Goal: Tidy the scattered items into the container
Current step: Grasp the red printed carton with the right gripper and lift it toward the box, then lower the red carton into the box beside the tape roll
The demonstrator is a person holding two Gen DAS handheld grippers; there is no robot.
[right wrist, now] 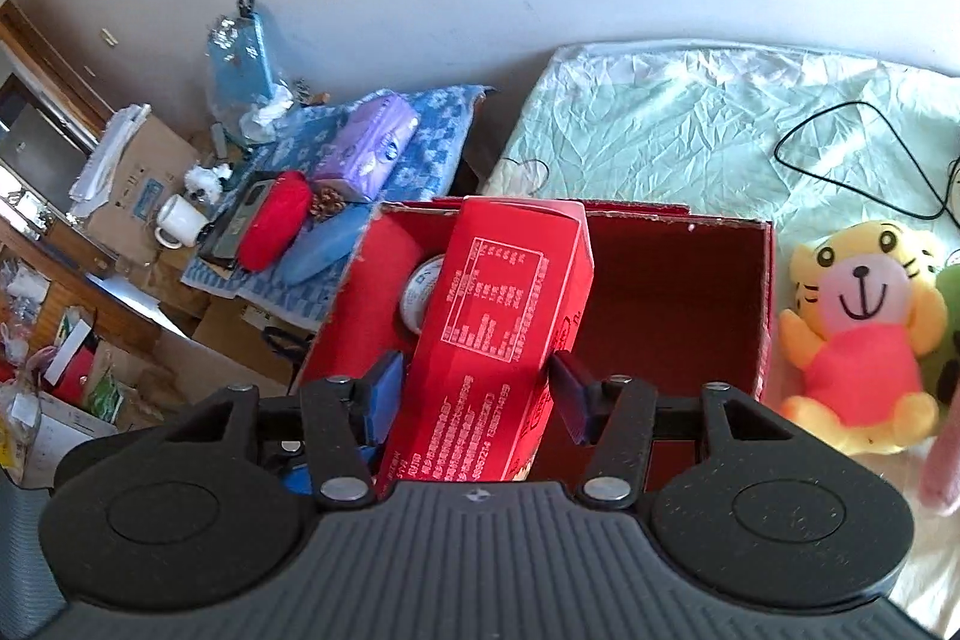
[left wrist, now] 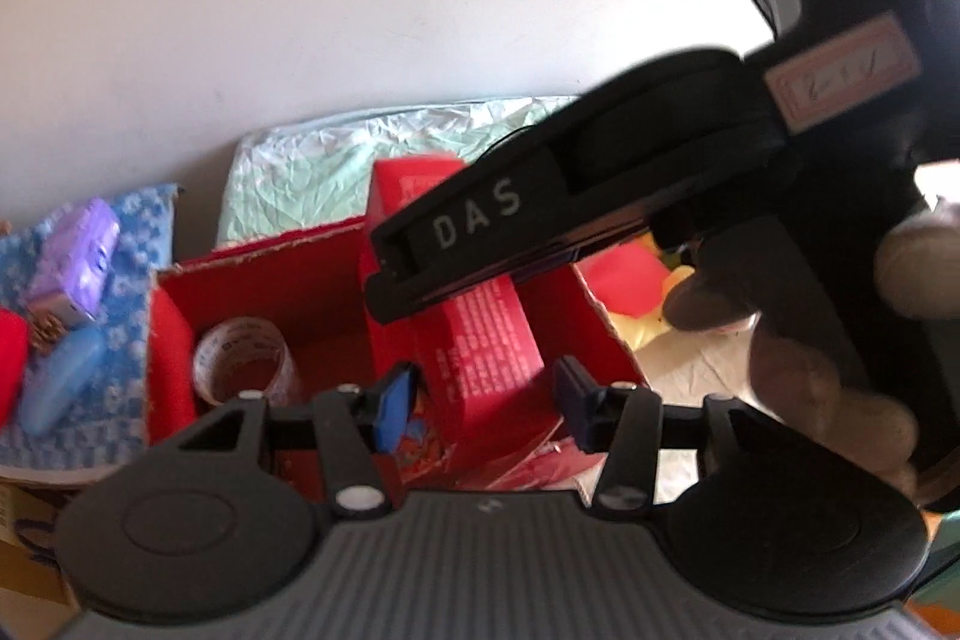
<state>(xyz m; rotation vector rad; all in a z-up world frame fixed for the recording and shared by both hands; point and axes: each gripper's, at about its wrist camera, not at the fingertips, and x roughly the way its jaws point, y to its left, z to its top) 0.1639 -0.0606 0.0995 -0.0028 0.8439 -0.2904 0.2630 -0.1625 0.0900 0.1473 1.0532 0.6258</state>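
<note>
A red cardboard container (right wrist: 708, 268) stands on a bed; it also shows in the left wrist view (left wrist: 258, 274). A tall red carton (right wrist: 498, 328) leans inside it, next to a tape roll (left wrist: 246, 358). My right gripper (right wrist: 474, 394) has its jaws on both sides of the carton and holds it. In the left wrist view the right gripper's black body marked DAS (left wrist: 540, 214) reaches over the carton (left wrist: 480, 352). My left gripper (left wrist: 480, 403) is open just above the carton's near end. A yellow tiger plush (right wrist: 858, 334) lies right of the container.
A blue floral cloth (right wrist: 432, 130) at left holds a purple tissue pack (right wrist: 366, 154), a red pouch (right wrist: 273, 220) and a blue case (right wrist: 324, 244). A black cable (right wrist: 864, 160) crosses the green sheet (right wrist: 660, 112). Cardboard boxes and a white mug (right wrist: 180, 220) clutter the floor at left.
</note>
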